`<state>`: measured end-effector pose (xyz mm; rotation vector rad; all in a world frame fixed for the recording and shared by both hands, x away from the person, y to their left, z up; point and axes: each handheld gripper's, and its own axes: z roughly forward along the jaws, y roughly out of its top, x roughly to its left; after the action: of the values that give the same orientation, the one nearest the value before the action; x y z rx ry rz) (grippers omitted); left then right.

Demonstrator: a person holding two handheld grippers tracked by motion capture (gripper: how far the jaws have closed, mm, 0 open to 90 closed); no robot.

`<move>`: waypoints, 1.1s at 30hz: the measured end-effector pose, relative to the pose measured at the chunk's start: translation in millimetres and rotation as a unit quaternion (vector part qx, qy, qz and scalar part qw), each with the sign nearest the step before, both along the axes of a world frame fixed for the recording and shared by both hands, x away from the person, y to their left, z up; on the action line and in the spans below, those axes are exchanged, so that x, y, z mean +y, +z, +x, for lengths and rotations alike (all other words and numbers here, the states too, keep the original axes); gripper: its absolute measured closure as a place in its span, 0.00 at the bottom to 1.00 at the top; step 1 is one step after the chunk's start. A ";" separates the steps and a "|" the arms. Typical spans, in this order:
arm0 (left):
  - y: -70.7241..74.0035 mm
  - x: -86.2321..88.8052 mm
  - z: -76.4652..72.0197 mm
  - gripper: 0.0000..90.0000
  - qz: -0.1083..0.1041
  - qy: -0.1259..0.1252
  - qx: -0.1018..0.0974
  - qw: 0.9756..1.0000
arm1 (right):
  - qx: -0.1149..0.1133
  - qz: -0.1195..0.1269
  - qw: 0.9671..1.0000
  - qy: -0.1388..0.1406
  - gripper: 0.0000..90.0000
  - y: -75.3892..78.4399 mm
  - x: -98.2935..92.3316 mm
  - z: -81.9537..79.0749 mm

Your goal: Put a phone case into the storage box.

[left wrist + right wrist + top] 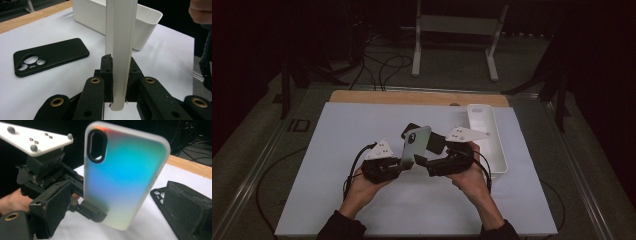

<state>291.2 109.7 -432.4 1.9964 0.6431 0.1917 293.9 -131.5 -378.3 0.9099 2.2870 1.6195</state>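
From the high view, your left gripper point(404, 164) holds the iridescent phone case point(416, 144) upright by its lower end, above the middle of the white table point(337, 150). Your right gripper point(424, 162) sits just to the right of that case, jaws pointing at it. Beyond the fingers lies the black phone case point(439, 145), mostly hidden behind the raised one. The white bin point(489, 145) runs along the table's right edge, just beside your right hand point(469, 172). Bare tabletop lies to the left of your left hand point(362, 187) and toward you.

In the left gripper view, your jaws are clamped on the iridescent phone case point(120, 50), seen edge-on and rising straight up between the fingers point(106, 75). Left of the fingers the black phone case point(50, 56) lies flat, camera cutouts showing, with bare table around it. The white bin point(140, 22) stands beyond the fingers.

In the right gripper view, your jaws stand wide apart, the iridescent phone case point(122, 175) beyond them and touching neither pad point(53, 207). Your left gripper point(90, 211) pinches its bottom edge. The black phone case point(157, 193) peeks out by the right finger.
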 end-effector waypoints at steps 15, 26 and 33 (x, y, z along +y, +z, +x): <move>-1.8 -5.2 -2.4 0.90 0.011 0.012 -0.012 1.000 | -0.001 0.034 0.998 -0.053 0.08 7.1 11.3 3.6; -4.6 -13.6 -6.1 0.90 0.024 0.007 -0.022 0.999 | 0.024 0.032 0.995 -0.087 0.16 4.2 21.5 9.4; -6.2 -15.8 -6.4 0.90 0.018 0.004 -0.017 1.000 | 0.005 0.029 0.995 -0.097 0.18 3.8 25.3 6.5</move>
<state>284.8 93.9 -438.5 2.0214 0.6296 0.2438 300.4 -106.2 -374.6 1.1163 2.0936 1.6077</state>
